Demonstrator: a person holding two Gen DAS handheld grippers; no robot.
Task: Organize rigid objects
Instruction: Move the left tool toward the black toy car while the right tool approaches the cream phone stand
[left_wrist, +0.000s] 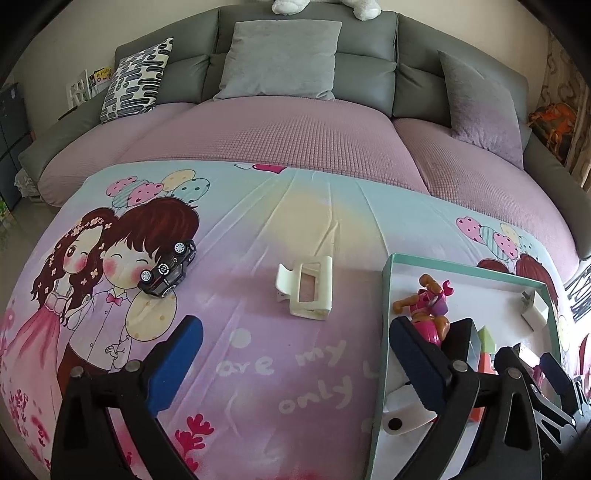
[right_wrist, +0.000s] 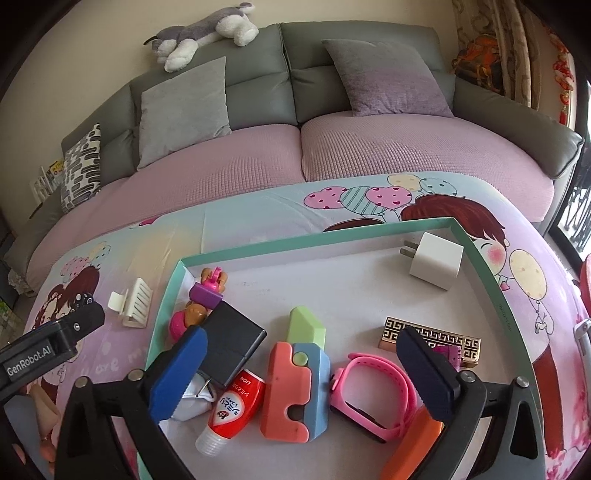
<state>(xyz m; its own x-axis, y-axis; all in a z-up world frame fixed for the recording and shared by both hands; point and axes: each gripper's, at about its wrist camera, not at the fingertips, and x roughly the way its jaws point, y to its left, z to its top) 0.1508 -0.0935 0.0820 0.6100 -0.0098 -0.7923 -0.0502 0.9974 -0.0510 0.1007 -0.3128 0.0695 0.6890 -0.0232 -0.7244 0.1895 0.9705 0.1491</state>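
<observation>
The left gripper (left_wrist: 295, 354) is hovering spread wide and empty above the cartoon-print sheet (left_wrist: 258, 369); the right gripper (right_wrist: 303, 373) is hanging equally spread over the green-rimmed tray (right_wrist: 314, 240). Beyond, the white hair clip (left_wrist: 306, 288) is lying on the sheet beside the tray, the toy car (left_wrist: 168, 267) farther left.

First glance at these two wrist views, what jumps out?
The teal-rimmed tray crowded with toys: a pink watch, a red tube and a white charger at its far corner. Left of it on the cartoon bedsheet, a white hair claw and an overturned black toy car lie loose. Both grippers, left and right, are open.
</observation>
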